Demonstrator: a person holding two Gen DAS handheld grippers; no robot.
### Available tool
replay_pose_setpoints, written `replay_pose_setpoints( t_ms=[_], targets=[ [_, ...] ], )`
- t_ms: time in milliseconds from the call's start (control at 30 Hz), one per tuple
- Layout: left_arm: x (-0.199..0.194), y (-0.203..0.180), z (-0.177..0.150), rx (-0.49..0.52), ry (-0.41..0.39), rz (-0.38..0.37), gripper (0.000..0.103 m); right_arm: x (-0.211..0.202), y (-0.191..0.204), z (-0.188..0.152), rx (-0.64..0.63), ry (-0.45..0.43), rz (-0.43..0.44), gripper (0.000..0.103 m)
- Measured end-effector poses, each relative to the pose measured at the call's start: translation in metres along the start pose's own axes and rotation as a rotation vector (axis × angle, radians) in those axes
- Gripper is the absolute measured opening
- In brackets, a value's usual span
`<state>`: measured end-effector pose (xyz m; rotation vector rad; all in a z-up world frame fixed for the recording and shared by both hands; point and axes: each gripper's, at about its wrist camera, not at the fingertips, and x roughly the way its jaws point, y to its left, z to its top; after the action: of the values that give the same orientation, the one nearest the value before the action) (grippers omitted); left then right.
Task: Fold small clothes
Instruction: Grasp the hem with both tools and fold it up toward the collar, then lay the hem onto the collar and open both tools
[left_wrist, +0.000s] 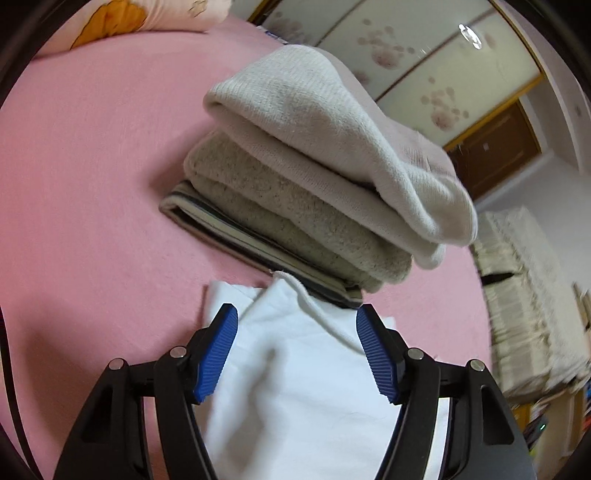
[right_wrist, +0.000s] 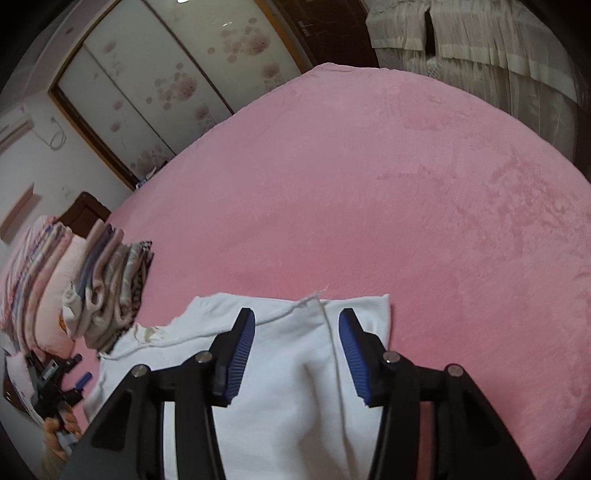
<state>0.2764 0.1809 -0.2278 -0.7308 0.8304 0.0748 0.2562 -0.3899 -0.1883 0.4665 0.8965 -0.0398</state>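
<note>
Two hand-held grippers hover over one white garment (left_wrist: 295, 373) spread flat on the pink bed (left_wrist: 92, 184). In the left wrist view we see the left hand-held gripper (left_wrist: 297, 323) with its blue-padded fingers (left_wrist: 218, 354) set wide apart, the white cloth lying below and between them, nothing clamped. Just beyond the garment's far edge stands a stack of folded clothes (left_wrist: 314, 192): a cream knit on top, a grey-beige fleecy piece under it, and a striped piece at the bottom. A patterned pillow (left_wrist: 122, 18) lies at the far left.

In the right wrist view we see the right hand-held gripper (right_wrist: 297, 325), likewise spread open above the same white garment (right_wrist: 291, 369), whose folded edge runs between the fingers (right_wrist: 354, 358). To the left a second pile of folded clothes (right_wrist: 74, 280) in pink and striped fabrics rests on the bed (right_wrist: 369, 184), with the left hand-held gripper (right_wrist: 55, 384) near it. Sliding wardrobe doors (right_wrist: 166, 81) and pale curtains (right_wrist: 480, 55) stand far behind.
</note>
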Motion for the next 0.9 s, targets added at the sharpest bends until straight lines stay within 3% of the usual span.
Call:
replay_pose_setpoints(
  t_ms=[100,300,400,467,533,667,800,900],
  targets=[
    [0.005,-0.002,-0.005,0.053,0.029,0.030,0.064,0.013,0.003,-0.004,-0.031,0.038,-0.012,0.047],
    [0.020,-0.006,-0.010,0.125,0.045,0.103,0.062,0.039,0.011,-0.010,-0.111,0.071,-0.087,0.034],
    [0.028,-0.006,-0.011,0.134,0.050,0.136,0.061,0.054,0.011,-0.013,-0.132,0.103,-0.126,0.022],
    [0.035,-0.008,-0.013,0.150,0.055,0.163,0.055,0.060,0.011,-0.016,-0.159,0.113,-0.156,0.004],
    [0.041,-0.009,-0.014,0.169,0.068,0.218,0.045,0.057,0.014,-0.019,-0.181,0.090,-0.172,0.003],
    [0.047,-0.010,-0.018,0.193,0.061,0.273,0.042,0.038,0.018,-0.020,-0.186,-0.012,-0.200,0.003],
    [0.054,-0.018,-0.031,0.278,0.027,0.340,0.042,0.052,0.021,-0.026,-0.223,0.011,-0.273,0.003],
    [0.054,-0.017,-0.039,0.300,0.000,0.337,0.042,0.057,0.023,-0.030,-0.242,0.006,-0.302,0.003]
  ],
)
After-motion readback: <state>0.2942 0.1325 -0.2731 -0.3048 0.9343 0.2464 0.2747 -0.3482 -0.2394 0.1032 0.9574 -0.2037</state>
